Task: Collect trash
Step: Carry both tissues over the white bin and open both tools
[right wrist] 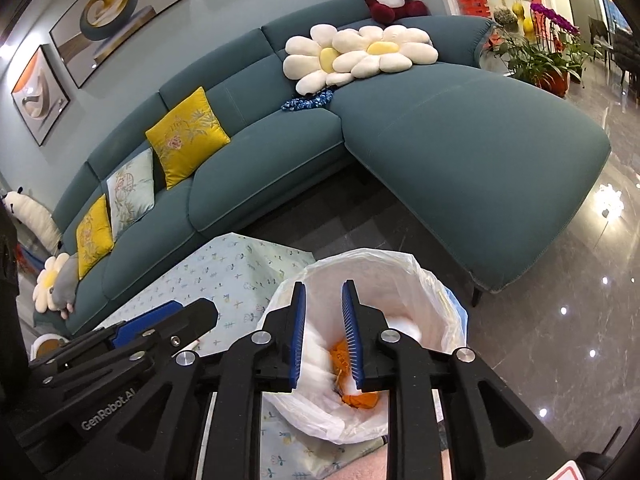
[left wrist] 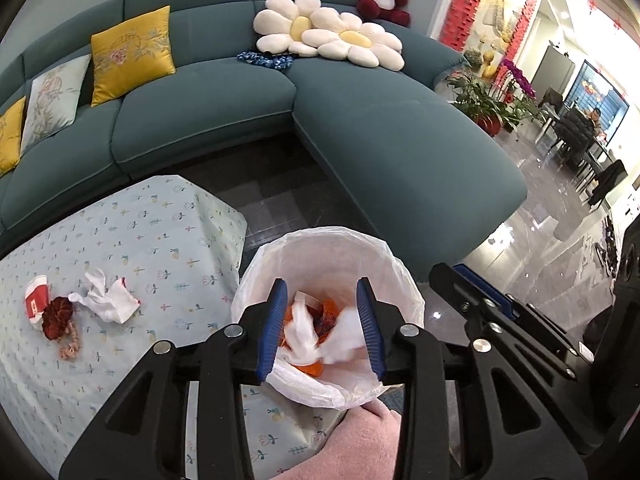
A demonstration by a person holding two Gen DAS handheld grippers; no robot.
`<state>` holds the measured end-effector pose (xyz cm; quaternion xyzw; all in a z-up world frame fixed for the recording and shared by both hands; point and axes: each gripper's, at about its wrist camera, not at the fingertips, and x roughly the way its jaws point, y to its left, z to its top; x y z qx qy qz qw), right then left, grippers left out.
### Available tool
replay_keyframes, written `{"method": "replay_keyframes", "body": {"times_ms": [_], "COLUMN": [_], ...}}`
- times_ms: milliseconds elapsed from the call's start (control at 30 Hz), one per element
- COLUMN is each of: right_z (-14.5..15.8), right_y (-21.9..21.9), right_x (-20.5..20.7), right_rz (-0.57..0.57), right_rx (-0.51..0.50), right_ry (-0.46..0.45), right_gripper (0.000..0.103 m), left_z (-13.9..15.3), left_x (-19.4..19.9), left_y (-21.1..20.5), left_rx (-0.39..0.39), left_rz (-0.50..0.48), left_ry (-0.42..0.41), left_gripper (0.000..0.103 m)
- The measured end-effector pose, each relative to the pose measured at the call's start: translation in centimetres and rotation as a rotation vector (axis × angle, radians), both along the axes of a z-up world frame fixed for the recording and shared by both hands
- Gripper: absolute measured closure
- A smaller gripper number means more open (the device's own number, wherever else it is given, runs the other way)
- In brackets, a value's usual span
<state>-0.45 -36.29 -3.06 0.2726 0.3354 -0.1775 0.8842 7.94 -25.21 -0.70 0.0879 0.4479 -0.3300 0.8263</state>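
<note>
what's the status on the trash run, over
Left gripper and right gripper both open over the lined bin, nothing held. Crumpled tissue and red scraps remain on the tablecloth. Nothing in the way.

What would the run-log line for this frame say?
left gripper: open, over trash bin | right gripper: open, over bin | in bin: white and orange trash | left on table: crumpled tissue

A white-lined bin [left wrist: 328, 320] beside the table holds orange and white trash [left wrist: 316, 332], while crumpled tissue [left wrist: 108, 296] and a red-white cup [left wrist: 36, 300] lie on the tablecloth.
</note>
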Motion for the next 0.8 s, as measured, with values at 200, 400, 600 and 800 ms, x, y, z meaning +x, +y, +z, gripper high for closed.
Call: {"method": "replay_keyframes", "body": {"times_ms": [200,400,600,800], "right_z": [1.1,1.9,2.3,2.2], "right_y": [1.2,2.8,5.2,8.5], "right_x": [0.5,1.3,2.3,3.7], "right_rz": [0.028,0.059,0.102,0.162], "right_rx": [-0.017,-0.035,-0.055,-0.071], "right_ry": [-0.014,-0.017,-0.009,0.007], "right_gripper": [0.082,0.080,0.076,0.076], "left_z": [0.8,1.4,1.6,1.3], "left_x": [0.4,0.8,1.5,2.7], "left_y": [1.1,3.2,5.8,9.6], "left_rx": [-0.009,-0.027,-0.041,-0.061], "left_rz": [0.020,0.056,0.104,0.172], "left_ry": [-0.008,-0.009,-0.005,0.016], "left_gripper": [0.069,0.069,0.069,0.069]}}
